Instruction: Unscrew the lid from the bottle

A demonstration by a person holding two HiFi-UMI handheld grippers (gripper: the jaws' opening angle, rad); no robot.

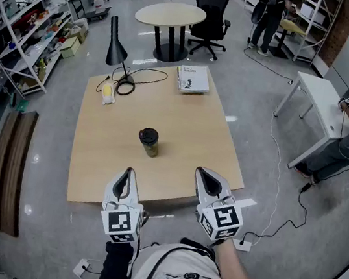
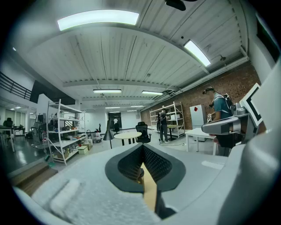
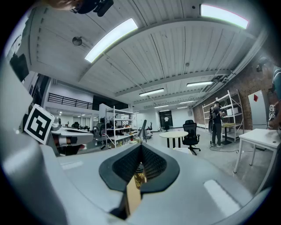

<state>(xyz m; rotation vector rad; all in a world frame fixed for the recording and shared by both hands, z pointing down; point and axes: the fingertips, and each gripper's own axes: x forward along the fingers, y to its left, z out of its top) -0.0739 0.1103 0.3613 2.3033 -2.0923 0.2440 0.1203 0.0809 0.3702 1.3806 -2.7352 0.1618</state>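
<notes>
Bench (image 1: 190, 122): one bottle (image 1: 149, 143), upright near the middle, dark lid (image 1: 148, 135) on. Far end: black lamp (image 1: 117, 47), book (image 1: 192, 79).
Left gripper (image 1: 127, 174): jaws clenched, nothing between them, over the near edge.
Right gripper (image 1: 203, 173): likewise clenched and empty, apart from the bottle.

head view steeply down on table (image 1: 196, 126); gripper views low, near its edge, both facing bottle (image 1: 148, 142).

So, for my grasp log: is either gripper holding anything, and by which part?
Nothing is held. Left gripper and right gripper are shut and empty; the bottle stands apart on the table.
</notes>
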